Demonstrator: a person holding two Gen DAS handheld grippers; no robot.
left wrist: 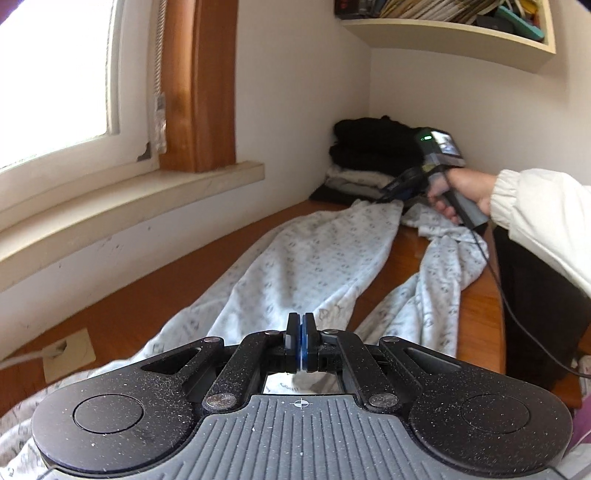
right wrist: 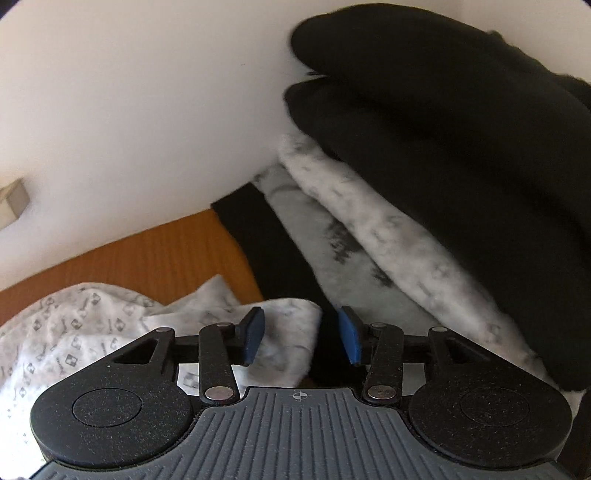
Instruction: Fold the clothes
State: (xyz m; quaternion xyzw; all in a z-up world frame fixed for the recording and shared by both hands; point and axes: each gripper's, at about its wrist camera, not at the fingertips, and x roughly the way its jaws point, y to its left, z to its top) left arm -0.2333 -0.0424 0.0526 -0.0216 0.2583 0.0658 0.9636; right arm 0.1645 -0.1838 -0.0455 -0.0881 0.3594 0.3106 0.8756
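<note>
Window [left wrist: 55, 74] light comes in on the far left of our left wrist view, with a wooden frame [left wrist: 199, 85] beside it and a pale sill [left wrist: 129, 192] running under both. Below that is the wooden table [left wrist: 155, 295], and there's a small beige socket plate [left wrist: 66, 354] sitting on it near the wall.

Our left gripper [left wrist: 301, 341] is low in that view with its blue pads pressed flat together. It's right over the near end of the patterned garment [left wrist: 295, 266], but we honestly can't tell if any cloth is pinched between the pads or if they're just closed over it. The garment is a pale printed thing stretched lengthwise along the table, rumpled, with one part trailing toward the right edge.

At the far end, in the corner, there's a folded pile [left wrist: 373, 162]: black items on top, a white-grey one under them, another dark one at the bottom. Up above hangs a shelf [left wrist: 454, 35] stuffed with books.

Right of the pile we see a hand [left wrist: 458, 195] in a white sleeve [left wrist: 546, 225] holding the right gripper [right wrist: 301, 334]. In its own view the jaws are spread apart, nothing clamped. The far end of the garment lies between and under the pads, just beside the pile, and a strip of the pile's dark bottom layer sits in the gap too.
</note>
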